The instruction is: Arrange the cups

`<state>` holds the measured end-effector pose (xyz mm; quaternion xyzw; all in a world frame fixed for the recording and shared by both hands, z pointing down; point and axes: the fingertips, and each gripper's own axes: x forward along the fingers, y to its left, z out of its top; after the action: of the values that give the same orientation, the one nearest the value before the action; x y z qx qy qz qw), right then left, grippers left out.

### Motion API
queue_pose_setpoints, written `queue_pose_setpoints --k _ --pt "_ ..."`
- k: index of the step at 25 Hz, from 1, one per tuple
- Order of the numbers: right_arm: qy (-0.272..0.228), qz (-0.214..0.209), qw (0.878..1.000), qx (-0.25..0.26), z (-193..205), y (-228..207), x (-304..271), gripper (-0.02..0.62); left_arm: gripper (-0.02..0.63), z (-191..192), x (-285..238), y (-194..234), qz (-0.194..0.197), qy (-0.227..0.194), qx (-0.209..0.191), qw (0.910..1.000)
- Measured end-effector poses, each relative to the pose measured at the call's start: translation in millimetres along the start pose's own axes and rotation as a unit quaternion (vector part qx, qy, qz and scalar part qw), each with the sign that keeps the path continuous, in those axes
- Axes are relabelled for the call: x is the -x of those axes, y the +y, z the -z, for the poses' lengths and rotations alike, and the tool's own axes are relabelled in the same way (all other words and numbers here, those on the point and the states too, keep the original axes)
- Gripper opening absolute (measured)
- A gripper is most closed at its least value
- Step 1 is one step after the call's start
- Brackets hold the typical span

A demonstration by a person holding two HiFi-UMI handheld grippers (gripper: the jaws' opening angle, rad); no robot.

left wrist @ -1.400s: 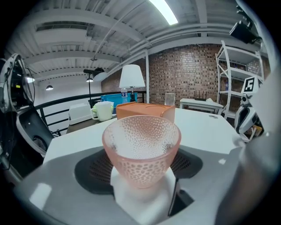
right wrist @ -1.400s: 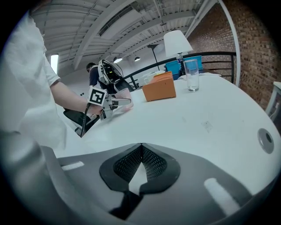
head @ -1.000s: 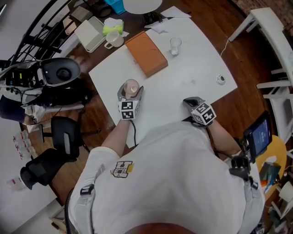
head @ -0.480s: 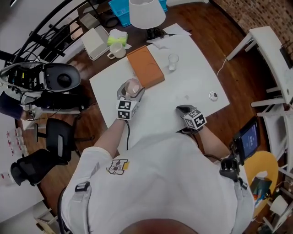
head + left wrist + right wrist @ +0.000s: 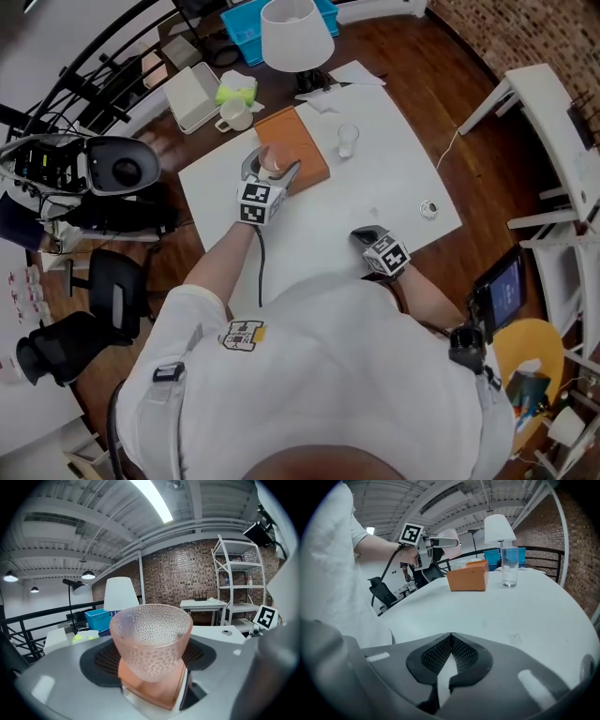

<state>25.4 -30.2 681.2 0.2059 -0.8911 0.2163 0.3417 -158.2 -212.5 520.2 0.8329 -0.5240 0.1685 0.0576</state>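
Currently left tool (image 5: pixel 272 171) grips pink cup (image 5: pixel 152 641), jaws wide; right tool (image 5: pixel 361 233) fully closed, empty, at counter's (image 5: pixel 366 192) 5 o'clock.

Cup (image 5: pixel 152 641) in left tongs (image 5: pixel 150 656): translucent pink plastic, dimpled, frosted. Pads (image 5: pixel 105 658): black, fine-ribbed, matt. Counter (image 5: pixel 525 611) under right tongs (image 5: pixel 449 656): white, smooth, matt. Tumbler (image 5: pixel 509 569) ahead of right tongs: clear, glossy.

Loft-style studio workspace as we catalogue it, bare red-brick wall (image 5: pixel 187 573), white metal shelving rack (image 5: pixel 241 587), long ceiling strip light (image 5: pixel 152 501), black metal railing (image 5: pixel 98 66), dark wooden plank floor (image 5: pixel 450 75), black swivel office chair (image 5: pixel 117 298), white square worktable (image 5: pixel 375 202).
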Motion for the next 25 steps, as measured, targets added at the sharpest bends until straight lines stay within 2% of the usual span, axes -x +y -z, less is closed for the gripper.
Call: queue_pose_setpoints --k 14,25 --pt "0.002 0.008 1.0 0.004 -1.7 1.6 -0.8 0.0 0.376 -38.5 -78.9 54.5 0.004 0.004 -0.012 0.9999" --pt "0.002 0.017 1.0 -0.013 -2.0 -1.8 0.4 0.0 0.376 6.1 -130.0 65.6 0.022 0.059 0.003 0.998"
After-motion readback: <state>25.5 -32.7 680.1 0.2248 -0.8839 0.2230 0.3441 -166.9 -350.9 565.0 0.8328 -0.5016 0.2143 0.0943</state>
